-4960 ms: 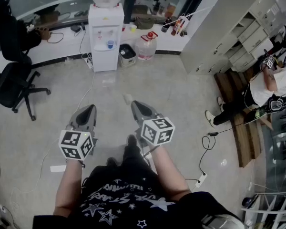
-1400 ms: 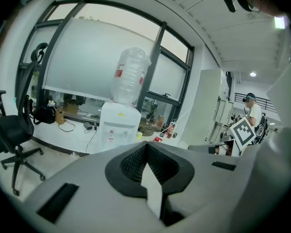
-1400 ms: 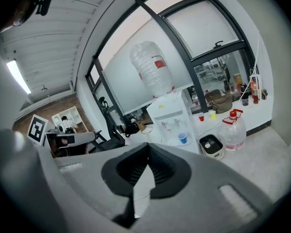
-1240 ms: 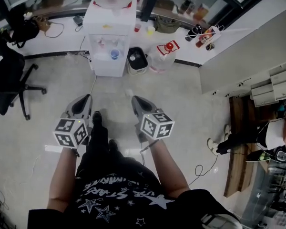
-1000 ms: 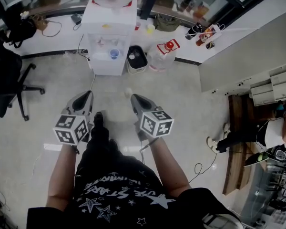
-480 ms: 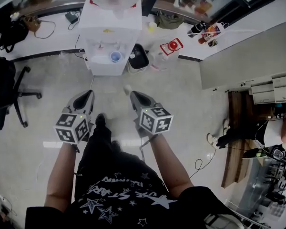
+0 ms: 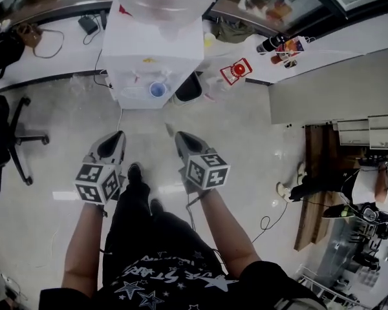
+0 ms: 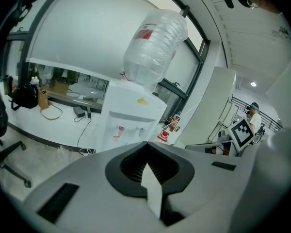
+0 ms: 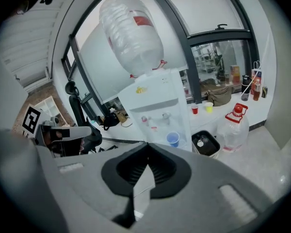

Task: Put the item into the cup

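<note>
Closer now stands the water cooler [image 7: 152, 57], with the blue cup [image 7: 158, 90] on its ledge. The left gripper [image 7: 118, 137] and right gripper [image 7: 179, 136] hold nothing, fingers [image 8: 87, 188] pressed together. No item shows; find it first.

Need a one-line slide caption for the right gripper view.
Right gripper, shut and empty, faces the water dispenser and its blue cup, bin and jug alongside.

Head view is now much closer to water dispenser [image 7: 152, 57] vs 5 s ago; its bottle [image 7: 161, 2] fills top of frame, blue cup [image 7: 157, 90] on its tray looks nearer. Office chair [image 7: 3, 141] shifts to left edge, bystander [image 7: 368, 186] at rt drops lower.
</note>
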Demonstrator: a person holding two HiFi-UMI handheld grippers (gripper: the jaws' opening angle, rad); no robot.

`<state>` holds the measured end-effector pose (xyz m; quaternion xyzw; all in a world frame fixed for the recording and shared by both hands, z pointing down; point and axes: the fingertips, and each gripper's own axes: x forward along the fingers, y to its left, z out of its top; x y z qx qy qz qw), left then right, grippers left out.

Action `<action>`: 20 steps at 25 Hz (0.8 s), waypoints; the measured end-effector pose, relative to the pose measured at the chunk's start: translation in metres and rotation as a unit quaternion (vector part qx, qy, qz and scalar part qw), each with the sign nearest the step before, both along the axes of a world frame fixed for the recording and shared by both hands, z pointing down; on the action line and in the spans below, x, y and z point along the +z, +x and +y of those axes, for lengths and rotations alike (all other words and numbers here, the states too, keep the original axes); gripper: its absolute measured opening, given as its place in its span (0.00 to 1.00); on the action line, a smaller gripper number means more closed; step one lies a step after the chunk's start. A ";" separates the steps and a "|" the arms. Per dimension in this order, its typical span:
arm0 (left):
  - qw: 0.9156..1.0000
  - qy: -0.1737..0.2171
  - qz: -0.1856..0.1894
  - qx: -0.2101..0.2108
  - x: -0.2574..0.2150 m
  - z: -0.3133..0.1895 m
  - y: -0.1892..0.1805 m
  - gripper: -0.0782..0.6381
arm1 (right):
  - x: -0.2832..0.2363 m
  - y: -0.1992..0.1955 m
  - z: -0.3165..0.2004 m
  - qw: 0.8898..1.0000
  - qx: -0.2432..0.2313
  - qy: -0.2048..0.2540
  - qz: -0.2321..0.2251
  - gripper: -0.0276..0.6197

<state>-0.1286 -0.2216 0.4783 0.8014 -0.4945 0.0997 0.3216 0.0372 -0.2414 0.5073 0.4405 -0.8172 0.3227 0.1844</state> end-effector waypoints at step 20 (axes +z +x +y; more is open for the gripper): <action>0.999 -0.037 -0.009 0.014 0.095 -0.068 -0.019 0.12 | 0.089 -0.025 -0.078 0.999 0.036 -0.026 0.010 0.05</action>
